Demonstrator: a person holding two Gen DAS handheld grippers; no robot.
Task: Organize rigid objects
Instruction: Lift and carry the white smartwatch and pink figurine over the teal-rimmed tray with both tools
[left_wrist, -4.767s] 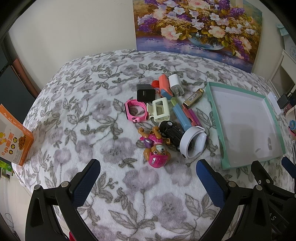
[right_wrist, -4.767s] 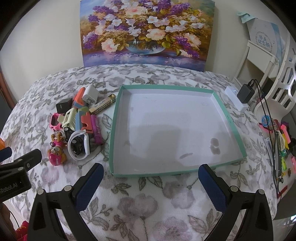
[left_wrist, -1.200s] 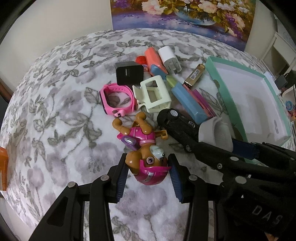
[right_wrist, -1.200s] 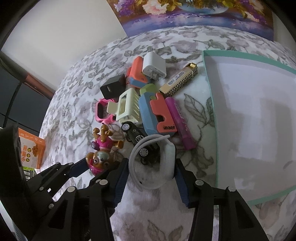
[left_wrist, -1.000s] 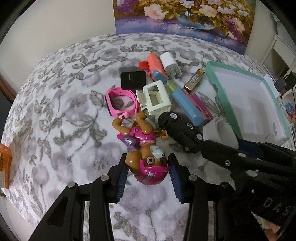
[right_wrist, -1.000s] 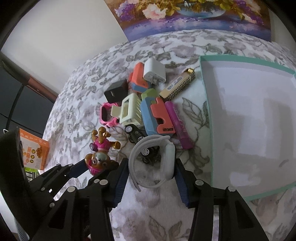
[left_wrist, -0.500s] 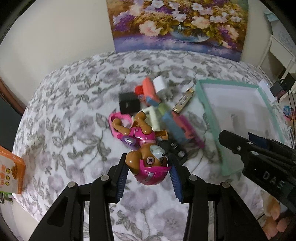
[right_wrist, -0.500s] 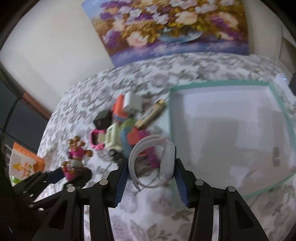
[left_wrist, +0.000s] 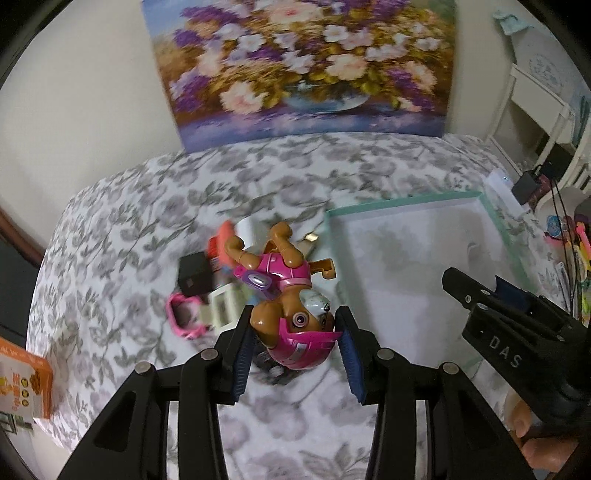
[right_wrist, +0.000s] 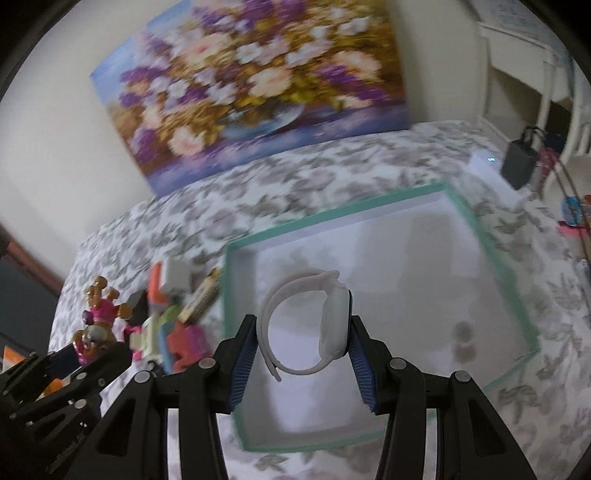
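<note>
1. The left hand-held gripper (left_wrist: 295, 345) is squeezed tight on the toy puppy (left_wrist: 291, 314). It grips the pink helmet, and the puppy hangs up in the air.
2. The right hand-held gripper (right_wrist: 303, 349) is squeezed tight on the white watch (right_wrist: 308, 321). The watch hangs over the near part of the tray (right_wrist: 334, 218).
3. The tray has a green rim and sits on the flowery bed cover (left_wrist: 122, 229). I see nothing lying in it, so I think the tidying has only just begun.
4. Farther off, beside the tray, a little pile waits: a pink watch (left_wrist: 183, 317), a cream clip (left_wrist: 223, 306), a black cube (left_wrist: 195, 275) and more, too blurry to name. These are still left to move.
5. A flower painting (left_wrist: 299, 66) leans on the wall at the back.
</note>
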